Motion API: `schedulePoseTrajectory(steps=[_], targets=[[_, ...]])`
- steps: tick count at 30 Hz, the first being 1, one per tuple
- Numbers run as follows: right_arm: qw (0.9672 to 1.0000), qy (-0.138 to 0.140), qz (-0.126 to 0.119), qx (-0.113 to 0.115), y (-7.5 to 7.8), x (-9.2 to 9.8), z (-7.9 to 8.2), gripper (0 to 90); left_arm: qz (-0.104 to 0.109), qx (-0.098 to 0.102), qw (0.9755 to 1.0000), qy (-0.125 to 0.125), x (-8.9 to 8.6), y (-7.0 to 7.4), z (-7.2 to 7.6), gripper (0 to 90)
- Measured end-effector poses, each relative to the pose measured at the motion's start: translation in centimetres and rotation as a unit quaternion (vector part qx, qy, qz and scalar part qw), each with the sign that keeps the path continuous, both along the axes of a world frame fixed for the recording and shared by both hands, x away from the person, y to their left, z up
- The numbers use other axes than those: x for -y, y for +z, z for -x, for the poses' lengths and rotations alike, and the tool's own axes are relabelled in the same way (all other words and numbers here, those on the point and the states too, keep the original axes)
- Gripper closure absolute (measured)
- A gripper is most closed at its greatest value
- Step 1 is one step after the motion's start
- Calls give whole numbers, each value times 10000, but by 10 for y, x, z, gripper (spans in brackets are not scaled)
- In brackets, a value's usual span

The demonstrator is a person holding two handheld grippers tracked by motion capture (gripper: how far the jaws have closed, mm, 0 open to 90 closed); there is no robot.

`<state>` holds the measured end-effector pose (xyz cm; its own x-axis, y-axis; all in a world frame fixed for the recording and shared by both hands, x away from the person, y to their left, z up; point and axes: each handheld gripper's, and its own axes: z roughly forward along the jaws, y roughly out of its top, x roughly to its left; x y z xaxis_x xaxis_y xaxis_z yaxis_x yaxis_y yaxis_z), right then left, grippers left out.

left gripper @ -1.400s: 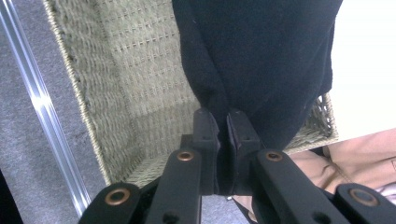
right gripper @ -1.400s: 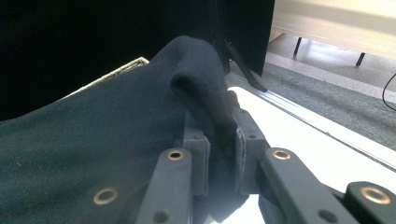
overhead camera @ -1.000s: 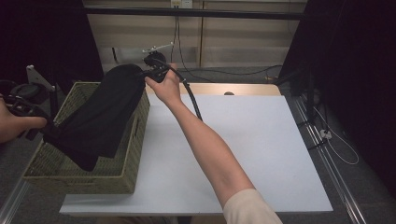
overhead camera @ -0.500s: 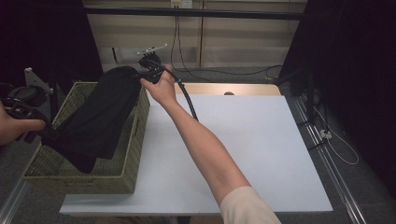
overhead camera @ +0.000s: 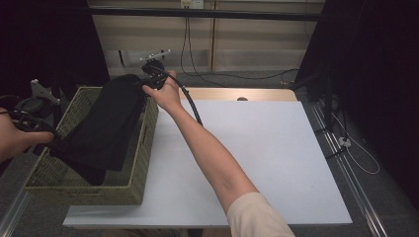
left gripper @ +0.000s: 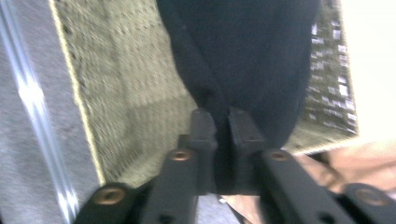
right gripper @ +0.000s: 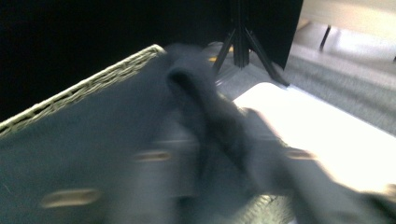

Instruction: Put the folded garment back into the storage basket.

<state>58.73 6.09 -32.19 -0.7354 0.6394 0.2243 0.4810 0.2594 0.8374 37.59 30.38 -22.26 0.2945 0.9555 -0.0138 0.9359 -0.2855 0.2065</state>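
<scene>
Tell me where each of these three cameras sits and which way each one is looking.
High view: above the person's side, looking forward and down on the white table, basket and both forearms.
Left gripper view: on the left claw, looking along its jaws at the black garment between them.
Right gripper view: on the right claw, blurred, facing the garment at the basket rim.
All three share garment and basket.

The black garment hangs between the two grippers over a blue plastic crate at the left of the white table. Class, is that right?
Not quite. The black garment hangs over a green woven basket, not a blue plastic crate; the high view shows it. It stands at the left of the white table, as stated.
</scene>
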Motion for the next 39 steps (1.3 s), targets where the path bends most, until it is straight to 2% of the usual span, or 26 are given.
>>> schedulePoseTrajectory(steps=[1,2,3,4,6,8,11,13,17,21,28,39], targets=[[10000,0,22,76,-1,0,-1,457,-41,80,10000,-36,-1,-3,-2,629],[9998,-4,114,162,-1,1,0,441,5,199,9998,1,-1,-5,-5,542],[9999,2,111,117,-1,3,1,417,14,170,9998,42,-1,-6,-6,453],[9999,38,69,90,-2,4,1,407,-16,171,9998,-64,0,-7,-9,443],[9998,71,158,128,-2,9,3,391,17,249,9996,-94,3,-9,-13,403],[9998,165,89,119,-3,15,6,372,150,298,9994,-112,6,-11,-18,348],[9996,267,25,41,-3,21,12,341,217,389,9988,-212,10,-14,-25,320],[9994,323,43,66,-3,25,16,333,253,454,9983,-275,13,-16,-29,301],[9991,413,-59,74,-3,34,24,312,319,426,9980,-348,19,-18,-34,281],[9988,441,-177,66,-2,46,33,300,398,481,9972,-418,23,-19,-39,274],[9989,416,-218,37,-2,70,44,279,403,538,9960,-586,29,-20,-45,225],[9991,301,-289,43,-8,107,61,264,539,601,9946,-657,35,-27,-58,200]])
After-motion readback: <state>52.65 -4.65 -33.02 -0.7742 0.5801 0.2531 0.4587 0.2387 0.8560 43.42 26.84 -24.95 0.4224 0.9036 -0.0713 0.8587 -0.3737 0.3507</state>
